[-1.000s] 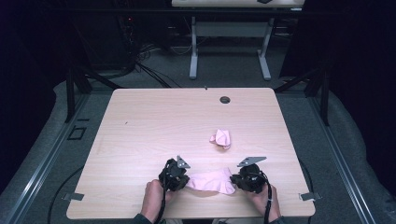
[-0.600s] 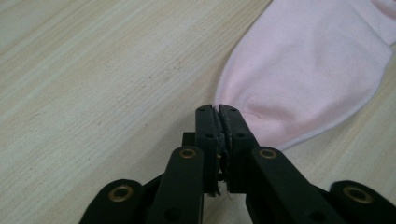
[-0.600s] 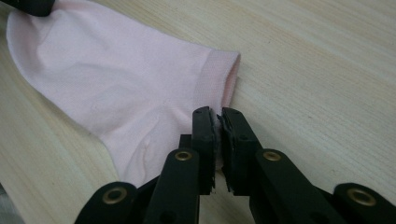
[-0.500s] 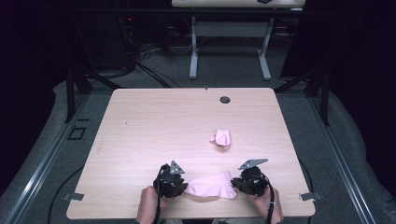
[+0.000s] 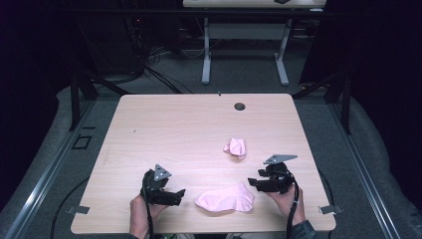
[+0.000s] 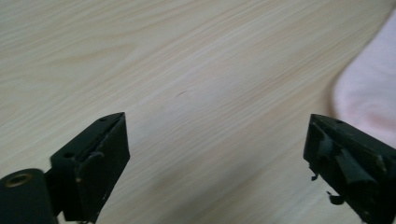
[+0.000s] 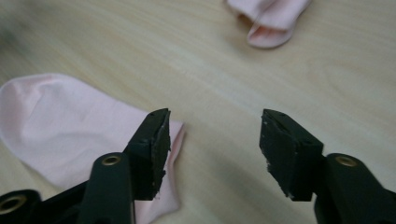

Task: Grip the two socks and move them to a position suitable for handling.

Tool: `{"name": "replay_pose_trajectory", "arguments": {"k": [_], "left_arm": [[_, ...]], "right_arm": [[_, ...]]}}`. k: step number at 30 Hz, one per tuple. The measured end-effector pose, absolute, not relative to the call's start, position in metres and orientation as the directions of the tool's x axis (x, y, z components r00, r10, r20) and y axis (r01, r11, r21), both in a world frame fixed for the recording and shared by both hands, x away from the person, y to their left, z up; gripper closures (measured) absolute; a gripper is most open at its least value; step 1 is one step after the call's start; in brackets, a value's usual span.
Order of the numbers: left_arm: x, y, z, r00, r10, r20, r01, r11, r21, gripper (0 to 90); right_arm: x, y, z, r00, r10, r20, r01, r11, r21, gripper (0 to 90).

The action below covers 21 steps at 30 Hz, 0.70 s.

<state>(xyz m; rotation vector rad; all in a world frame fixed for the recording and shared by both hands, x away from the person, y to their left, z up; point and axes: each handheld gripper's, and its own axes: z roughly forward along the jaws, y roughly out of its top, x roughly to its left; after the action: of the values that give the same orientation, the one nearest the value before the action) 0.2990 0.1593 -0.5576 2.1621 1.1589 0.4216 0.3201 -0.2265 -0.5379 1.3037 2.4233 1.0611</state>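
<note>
Flat pink sock (image 5: 225, 198) lies at the tabletop's (image 5: 164, 129) 6 o'clock edge; crumpled pink sock (image 5: 235, 148) sits toward 1 o'clock of it. Left gripper (image 5: 175, 195) at 9 o'clock, right gripper (image 5: 255, 182) at 3 o'clock: both agape, empty.

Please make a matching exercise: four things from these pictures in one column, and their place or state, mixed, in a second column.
1. flat pink sock
2. crumpled pink sock
3. left gripper
4. round hole

a. near the table's far edge
b. open, left of the flat sock
c. lies between the two grippers
d. bunched up, mid-table

Pairs: 1-c, 2-d, 3-b, 4-a
</note>
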Motion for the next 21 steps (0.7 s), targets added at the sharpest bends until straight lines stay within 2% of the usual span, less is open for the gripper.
{"name": "replay_pose_trajectory", "arguments": {"k": [3, 5, 11, 21], "left_arm": [[0.302, 0.168, -0.566, 0.524, 0.852, -0.007, 0.638, -0.387, 0.665, 0.1], [0.304, 0.173, -0.572, 0.511, 0.859, -0.006, 0.647, -0.381, 0.66, 0.1], [0.304, 0.18, -0.584, 0.49, 0.872, -0.003, 0.652, -0.364, 0.666, 0.0], [0.301, 0.184, -0.592, 0.492, 0.87, 0.003, 0.616, -0.351, 0.705, 0.0]], "right_arm": [[0.332, -0.227, -0.53, -0.587, 0.797, 0.143, 0.643, 0.351, 0.681, 32.5], [0.34, -0.226, -0.527, -0.585, 0.801, 0.125, 0.633, 0.355, 0.688, 27.3], [0.368, -0.216, -0.518, -0.59, 0.804, 0.079, 0.602, 0.372, 0.707, 20.1], [0.416, -0.189, -0.52, -0.593, 0.805, 0.032, 0.594, 0.41, 0.692, 21.4]]}}
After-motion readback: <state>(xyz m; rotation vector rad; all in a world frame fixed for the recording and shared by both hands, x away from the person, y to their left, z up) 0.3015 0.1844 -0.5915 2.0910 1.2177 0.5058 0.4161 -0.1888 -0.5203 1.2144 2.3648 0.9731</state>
